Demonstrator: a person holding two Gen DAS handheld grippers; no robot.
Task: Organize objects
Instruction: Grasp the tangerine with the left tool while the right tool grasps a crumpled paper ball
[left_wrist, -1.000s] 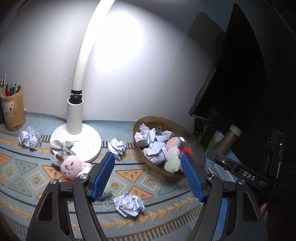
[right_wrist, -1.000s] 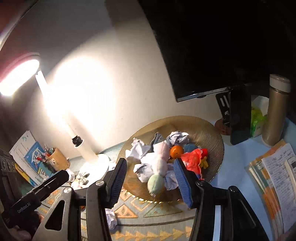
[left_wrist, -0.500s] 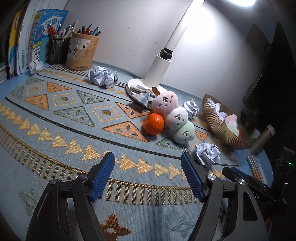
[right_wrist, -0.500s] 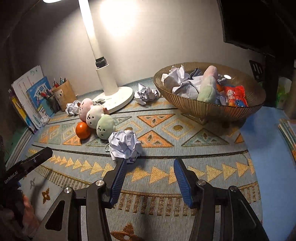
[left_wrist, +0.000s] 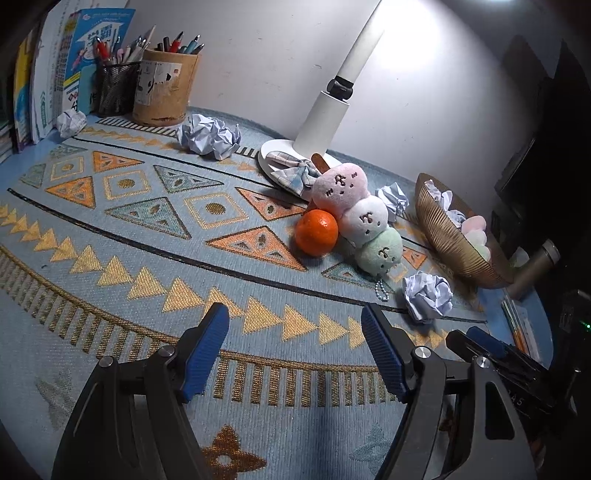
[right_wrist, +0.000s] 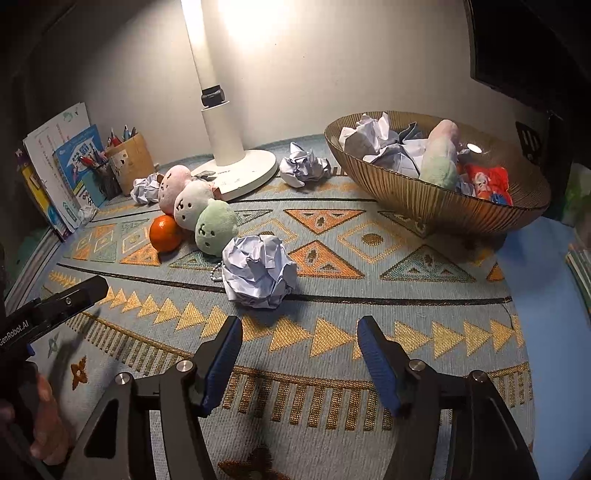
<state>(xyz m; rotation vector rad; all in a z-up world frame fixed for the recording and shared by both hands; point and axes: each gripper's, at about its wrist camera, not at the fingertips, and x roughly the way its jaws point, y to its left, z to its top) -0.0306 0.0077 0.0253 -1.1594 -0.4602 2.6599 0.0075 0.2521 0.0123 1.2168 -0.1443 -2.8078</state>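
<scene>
On the patterned mat lie an orange and a pink-white-green plush skewer side by side. A crumpled paper ball rests just beyond my right gripper, whose jaws are opening with nothing between them. My left gripper hovers open and empty over bare mat, well short of the orange. The gold ribbed bowl at the right holds paper balls, a plush and a red toy. More paper balls lie near the lamp.
A white lamp base with a checked bow stands at the back. Pen holders and books fill the back left corner. A metal flask and papers sit right of the bowl. A hand holds the left gripper.
Both grippers dropped from above the bowl down to the near part of the mat, then held still. The right gripper's jaws now stand a little wider.
</scene>
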